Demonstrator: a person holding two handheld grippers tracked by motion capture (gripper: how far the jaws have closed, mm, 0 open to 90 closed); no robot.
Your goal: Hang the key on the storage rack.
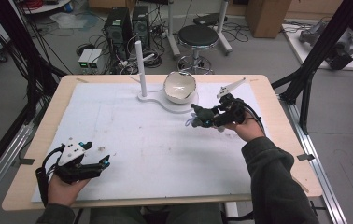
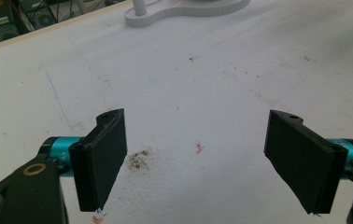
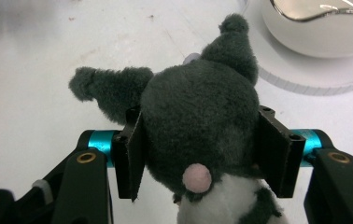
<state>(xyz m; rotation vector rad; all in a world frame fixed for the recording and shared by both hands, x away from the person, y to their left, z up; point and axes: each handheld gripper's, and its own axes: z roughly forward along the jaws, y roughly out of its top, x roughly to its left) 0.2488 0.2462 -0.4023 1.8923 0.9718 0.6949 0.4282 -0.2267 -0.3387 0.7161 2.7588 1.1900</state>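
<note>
My right gripper (image 1: 201,117) is shut on a small dark grey plush toy (image 1: 202,114) with two pointed ears, a pink spot and a white belly. In the right gripper view the two black jaws press on both sides of the plush toy (image 3: 198,112), held above the white mat. A white bowl (image 1: 180,87) stands just beyond it on a white stand (image 1: 163,101) with an upright post (image 1: 140,67). My left gripper (image 1: 101,164) rests near the table's front left corner. Its jaws stand wide apart over bare mat (image 2: 193,93), nothing between them.
The white mat (image 1: 142,140) covers most of the wooden table (image 1: 277,107). A faint dirt smudge (image 2: 138,159) marks the mat in front of the left jaws. Beyond the table are a black stool (image 1: 198,37), computer towers (image 1: 118,28) and cables on the floor.
</note>
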